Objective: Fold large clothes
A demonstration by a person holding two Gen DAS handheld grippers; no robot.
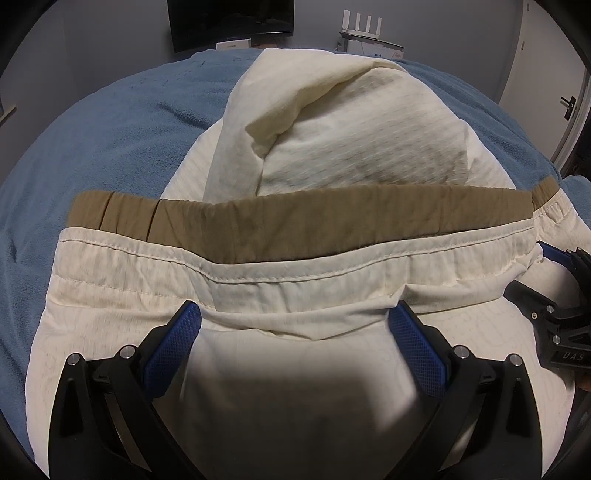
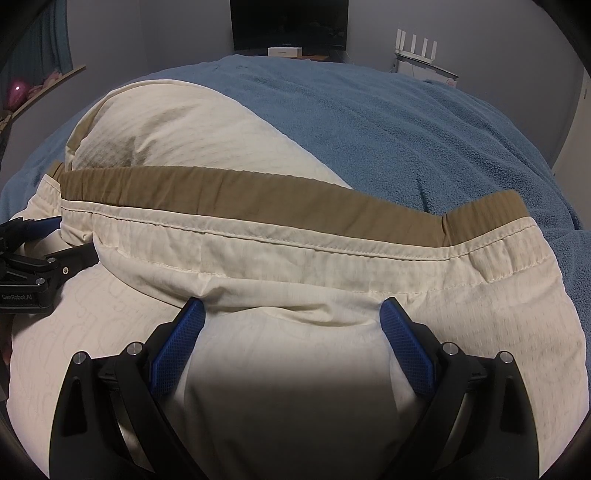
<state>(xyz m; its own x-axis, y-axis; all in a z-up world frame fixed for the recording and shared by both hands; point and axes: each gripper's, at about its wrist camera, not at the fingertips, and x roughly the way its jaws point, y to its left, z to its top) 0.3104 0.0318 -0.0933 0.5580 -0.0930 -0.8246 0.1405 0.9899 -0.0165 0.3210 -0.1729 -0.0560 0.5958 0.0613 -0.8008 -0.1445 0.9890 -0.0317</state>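
Cream trousers (image 1: 332, 155) with a tan inner waistband (image 1: 295, 221) lie on a blue blanket (image 1: 92, 147); the far part is folded into a bunched heap. My left gripper (image 1: 295, 310) is open, wide apart, low over the cloth, its blue fingertips (image 1: 190, 314) touching the fold just below the waistband hem. My right gripper (image 2: 291, 306) is open the same way at the same fold of the trousers (image 2: 295, 266), further right along the waistband (image 2: 258, 192). Each gripper shows in the other's view: the right gripper (image 1: 557, 306) at the edge, the left gripper (image 2: 33, 258) likewise.
The blue blanket (image 2: 406, 129) covers the bed all around the garment. Behind the bed stand a dark monitor (image 2: 288, 22), a small white box (image 2: 284, 51) and a white router (image 2: 417, 44). A door with a handle (image 1: 569, 107) is at the right.
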